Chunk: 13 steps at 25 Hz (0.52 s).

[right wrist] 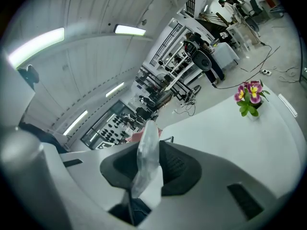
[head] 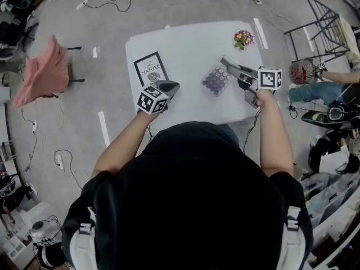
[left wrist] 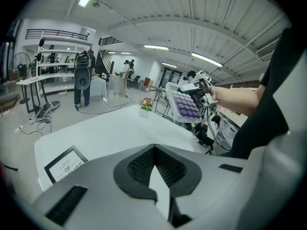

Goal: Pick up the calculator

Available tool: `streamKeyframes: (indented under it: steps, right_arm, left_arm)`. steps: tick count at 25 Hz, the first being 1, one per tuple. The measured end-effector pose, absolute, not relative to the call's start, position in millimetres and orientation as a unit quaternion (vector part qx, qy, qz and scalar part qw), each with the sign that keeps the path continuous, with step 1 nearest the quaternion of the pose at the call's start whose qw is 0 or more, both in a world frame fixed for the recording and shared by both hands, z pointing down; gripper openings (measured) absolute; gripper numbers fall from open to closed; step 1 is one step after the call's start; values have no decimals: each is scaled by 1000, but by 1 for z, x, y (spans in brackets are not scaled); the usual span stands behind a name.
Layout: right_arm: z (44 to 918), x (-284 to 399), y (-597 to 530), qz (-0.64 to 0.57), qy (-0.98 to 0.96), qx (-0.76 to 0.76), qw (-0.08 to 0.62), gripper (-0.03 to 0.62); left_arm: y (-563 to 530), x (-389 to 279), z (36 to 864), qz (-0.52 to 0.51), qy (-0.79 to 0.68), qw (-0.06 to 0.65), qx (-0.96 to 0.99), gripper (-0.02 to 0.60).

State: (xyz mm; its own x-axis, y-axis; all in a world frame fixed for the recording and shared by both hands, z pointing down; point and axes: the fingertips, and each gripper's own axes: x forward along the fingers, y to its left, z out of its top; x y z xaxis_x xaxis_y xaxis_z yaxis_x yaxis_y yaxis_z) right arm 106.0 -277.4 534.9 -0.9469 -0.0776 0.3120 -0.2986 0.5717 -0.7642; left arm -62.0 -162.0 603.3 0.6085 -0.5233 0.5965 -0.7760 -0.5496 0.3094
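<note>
Right gripper [head: 232,72] clamped on edge of calculator [head: 216,80]; calculator tilted in air above table [head: 185,44]. Left gripper [head: 170,86] closed, empty, above table near edge. Advice: firm squeeze, level lift; thin edge probably slips.

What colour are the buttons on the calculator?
Purple. The left gripper view shows the calculator best.

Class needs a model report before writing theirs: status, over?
Left gripper shut, empty. Right gripper shut on calculator, held above the table. Framed print and flower pot apart, nothing in the way.
</note>
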Motion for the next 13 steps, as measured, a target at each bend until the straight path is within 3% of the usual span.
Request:
streamKeyframes:
  steps: [13]
  right_arm:
    - [516, 111, -272, 430, -891, 103, 103, 109]
  left_arm:
    - [-154, -69, 595, 228, -385, 273, 851, 17]
